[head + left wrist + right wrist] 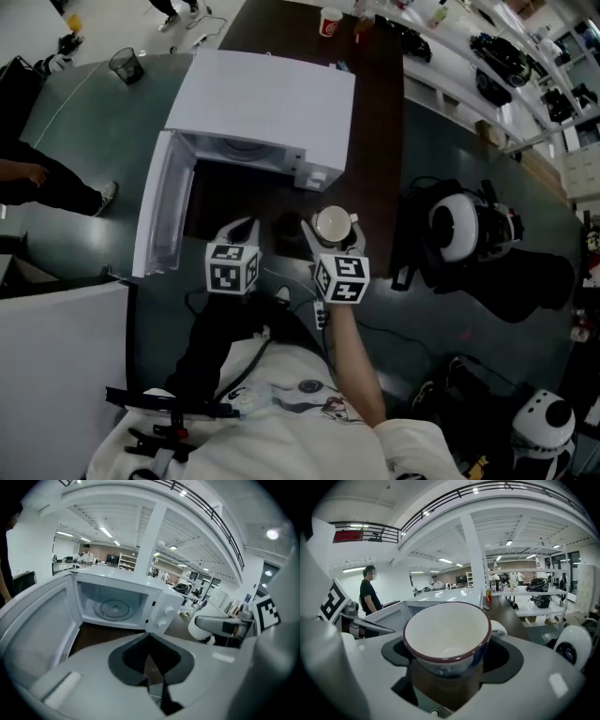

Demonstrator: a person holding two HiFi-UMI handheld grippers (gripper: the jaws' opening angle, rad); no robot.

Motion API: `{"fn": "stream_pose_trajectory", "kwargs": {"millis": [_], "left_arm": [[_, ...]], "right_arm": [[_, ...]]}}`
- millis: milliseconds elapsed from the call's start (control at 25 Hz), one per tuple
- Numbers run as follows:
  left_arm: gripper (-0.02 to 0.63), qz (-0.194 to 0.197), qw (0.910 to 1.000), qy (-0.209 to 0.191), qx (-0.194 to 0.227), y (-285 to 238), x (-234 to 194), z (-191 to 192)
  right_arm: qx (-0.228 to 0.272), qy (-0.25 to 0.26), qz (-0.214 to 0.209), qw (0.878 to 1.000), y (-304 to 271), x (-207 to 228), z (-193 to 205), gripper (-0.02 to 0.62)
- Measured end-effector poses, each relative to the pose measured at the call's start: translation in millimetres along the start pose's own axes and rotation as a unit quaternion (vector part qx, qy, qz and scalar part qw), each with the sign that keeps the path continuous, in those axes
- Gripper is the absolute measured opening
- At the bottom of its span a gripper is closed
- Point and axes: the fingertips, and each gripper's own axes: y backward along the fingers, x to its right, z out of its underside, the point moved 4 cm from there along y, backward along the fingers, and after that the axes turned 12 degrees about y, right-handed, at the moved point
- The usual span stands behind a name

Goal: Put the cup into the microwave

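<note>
Right tool (334, 228) is clamped round the cup (446, 630), left tool (242, 228) is pinched shut, microwave (267, 98) is seen wide open.

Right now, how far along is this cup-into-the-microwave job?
Done: the microwave already stands with its door swung wide open.
In hand: the right gripper is clamped on the cup, holding it upright just in front of the oven. The left gripper is shut and empty.
Left: carry the cup into the cavity, set it on the glass turntable and let go.
</note>
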Motion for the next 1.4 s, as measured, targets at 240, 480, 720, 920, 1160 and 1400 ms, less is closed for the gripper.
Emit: {"fn": "stream_pose_trajectory", "kwargs": {"millis": [240, 480, 720, 920, 1160, 1400], "left_arm": [[0.000, -0.004, 0.9988, 0.004, 0.049, 19, -8, -34], [0.000, -0.015, 0.9976, 0.015, 0.065, 27, -22, -43], [0.000, -0.026, 0.9973, 0.027, 0.063, 28, -44, -47], [0.000, -0.035, 0.9976, 0.036, 0.047, 19, -62, -42], [0.000, -0.048, 0.9979, 0.042, 0.013, -6, -85, -31], [0.000, -0.050, 0.9982, 0.032, -0.012, -25, -100, -30]], "right_arm": [[0.020, 0.026, -0.030, 0.999, -1, -29, -38, 0.411], [0.025, 0.041, -0.057, 0.997, -15, -51, -52, 0.411], [0.033, 0.044, -0.085, 0.995, -39, -74, -56, 0.411], [0.016, 0.049, -0.103, 0.993, -63, -90, -50, 0.411], [-0.005, 0.055, -0.124, 0.991, -101, -102, -34, 0.411], [-0.006, 0.068, -0.144, 0.987, -150, -113, -28, 0.410]]}}
